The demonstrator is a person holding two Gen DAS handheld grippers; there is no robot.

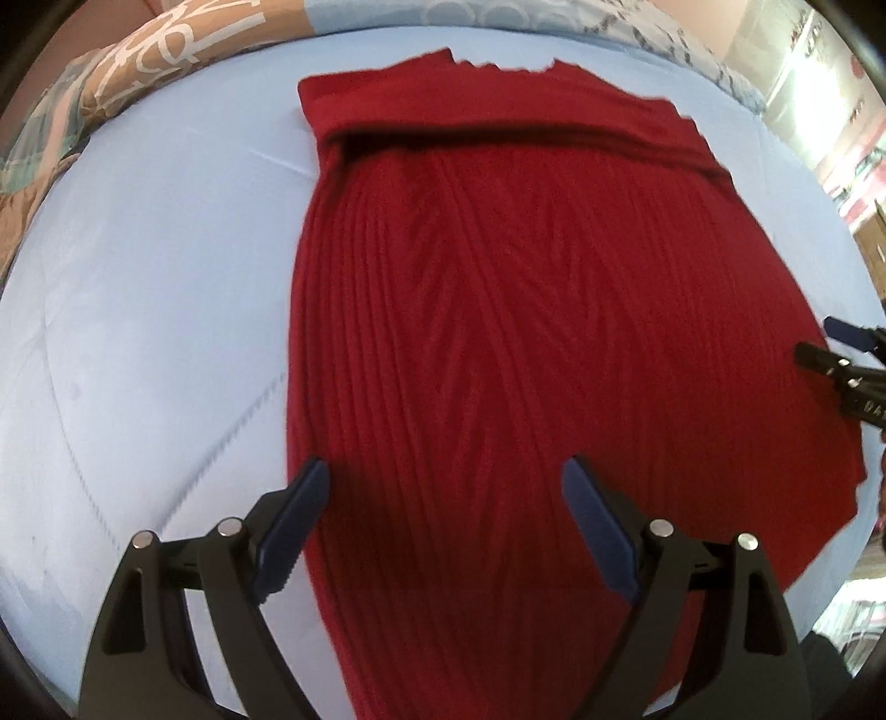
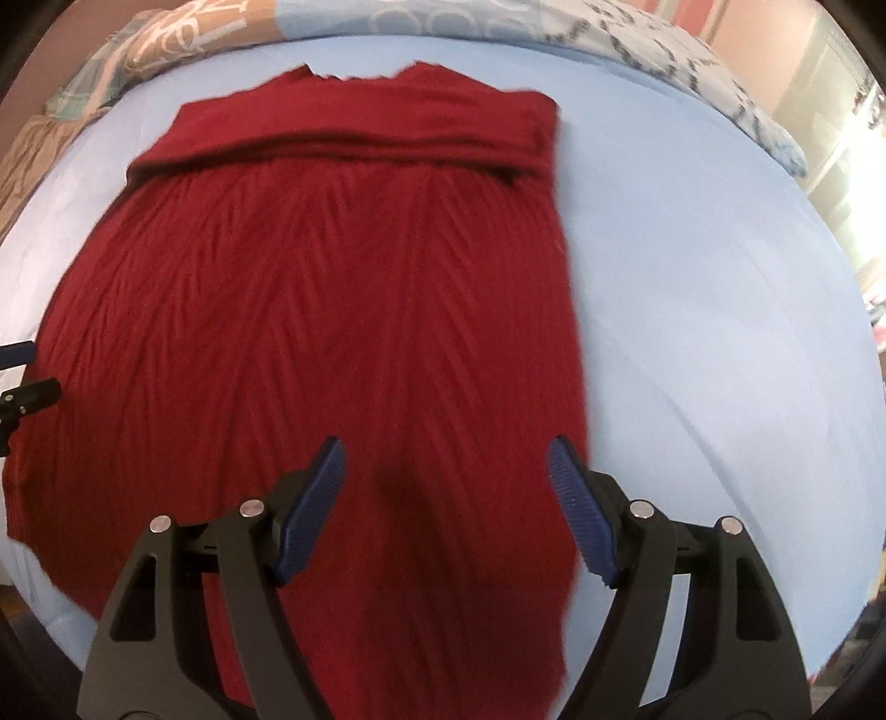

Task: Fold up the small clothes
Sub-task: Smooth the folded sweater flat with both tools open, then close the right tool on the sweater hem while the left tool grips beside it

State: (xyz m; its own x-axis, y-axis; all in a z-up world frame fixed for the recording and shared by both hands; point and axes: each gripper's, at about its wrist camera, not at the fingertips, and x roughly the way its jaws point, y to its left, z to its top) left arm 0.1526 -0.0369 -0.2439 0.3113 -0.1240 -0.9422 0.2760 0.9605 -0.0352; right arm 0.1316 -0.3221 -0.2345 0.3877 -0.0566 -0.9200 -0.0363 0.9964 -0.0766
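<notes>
A dark red ribbed knit garment (image 1: 498,310) lies flat on the light blue bed sheet (image 1: 144,310), with a folded band across its far end. It also shows in the right wrist view (image 2: 310,310). My left gripper (image 1: 446,471) is open and empty, hovering over the garment's near left edge. My right gripper (image 2: 446,451) is open and empty, hovering over the garment's near right edge. The right gripper's fingertips (image 1: 814,354) show at the right edge of the left wrist view. The left gripper's tips (image 2: 27,387) show at the left edge of the right wrist view.
A patterned quilt (image 1: 138,61) is bunched along the bed's far left side, and a grey-patterned pillow or cover (image 2: 664,50) lies along the far right. Blue sheet (image 2: 720,332) extends on both sides of the garment. Room furniture shows beyond the bed at right.
</notes>
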